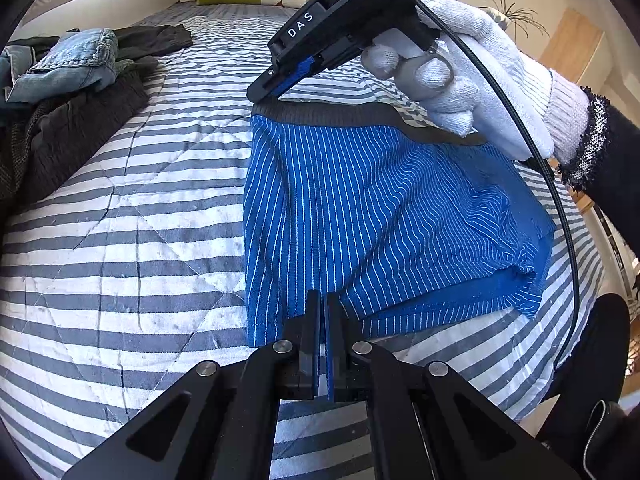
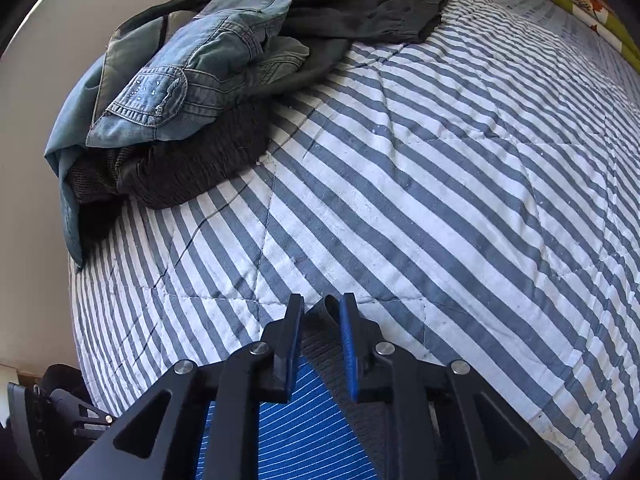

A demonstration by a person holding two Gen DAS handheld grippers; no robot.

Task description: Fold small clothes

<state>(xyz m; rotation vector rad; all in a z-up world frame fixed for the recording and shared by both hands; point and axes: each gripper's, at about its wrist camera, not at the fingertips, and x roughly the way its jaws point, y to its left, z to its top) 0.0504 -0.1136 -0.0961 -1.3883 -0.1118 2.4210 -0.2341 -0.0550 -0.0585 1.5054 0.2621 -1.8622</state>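
Blue pinstriped boxer shorts (image 1: pixel 360 208) lie near the right edge of a bed covered by a grey-and-white striped quilt (image 1: pixel 120 240). The left gripper (image 1: pixel 322 316), fingers pressed together, pinches the hem of one leg. The right gripper (image 1: pixel 272 88), held in a white-gloved hand (image 1: pixel 472 80), nips the dark grey waistband (image 1: pixel 360 114) at its left end; in its own wrist view a fold of waistband sits between the blue pads (image 2: pixel 347 344), which stand slightly apart around it. One side of the garment is thus held at both ends, the rest resting on the quilt; judged from this, a lengthwise fold is beginning, with no completed fold visible. A heap of unfolded clothes, denim (image 2: pixel 192 80) uppermost, waits near the far left corner of the bed, so most of the task appears to remain.
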